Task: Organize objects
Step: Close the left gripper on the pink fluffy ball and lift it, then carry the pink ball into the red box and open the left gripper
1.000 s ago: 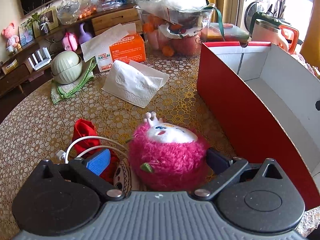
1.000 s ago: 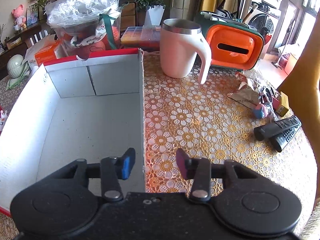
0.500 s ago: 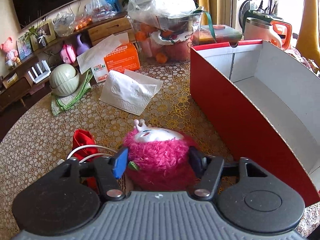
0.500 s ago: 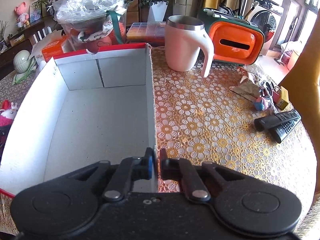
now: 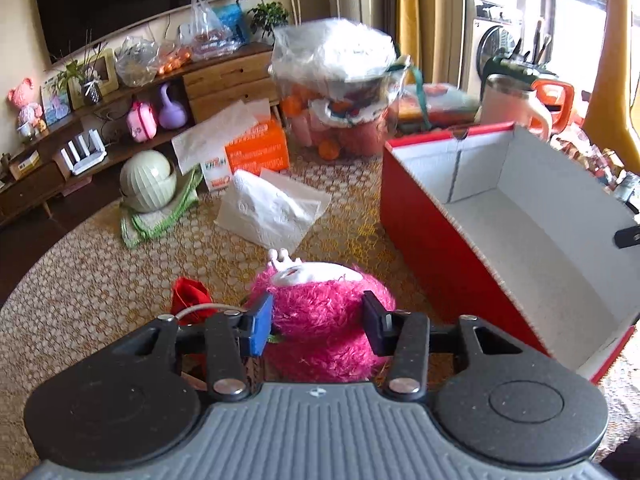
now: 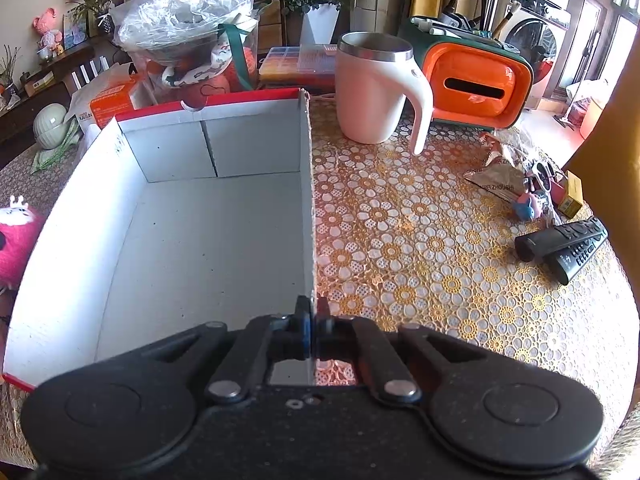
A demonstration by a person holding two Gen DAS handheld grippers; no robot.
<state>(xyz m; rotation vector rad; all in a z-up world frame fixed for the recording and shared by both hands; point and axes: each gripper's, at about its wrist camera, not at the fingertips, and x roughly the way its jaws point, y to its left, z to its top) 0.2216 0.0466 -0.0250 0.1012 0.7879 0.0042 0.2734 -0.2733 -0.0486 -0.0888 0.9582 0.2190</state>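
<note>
My left gripper (image 5: pixel 316 322) is shut on a fluffy pink plush toy (image 5: pixel 320 312) with a white face and holds it above the table, left of the red box (image 5: pixel 440 240). The box is open, white inside, with nothing in it. My right gripper (image 6: pixel 312 322) is shut on the box's right wall (image 6: pixel 308 200) at its near end. The plush also shows at the left edge of the right wrist view (image 6: pixel 16 240).
A red cloth (image 5: pixel 190 296) and white cable (image 5: pixel 196 310) lie by the left gripper. Tissues (image 5: pixel 268 212), an orange tissue box (image 5: pixel 256 152), a green bowl (image 5: pixel 146 180) and a fruit container (image 5: pixel 340 92) stand behind. A white mug (image 6: pixel 376 88), orange case (image 6: pixel 472 84) and remotes (image 6: pixel 564 244) lie right of the box.
My left gripper closed on the plush toy and lifted it. My right gripper closed on the box's right wall.
</note>
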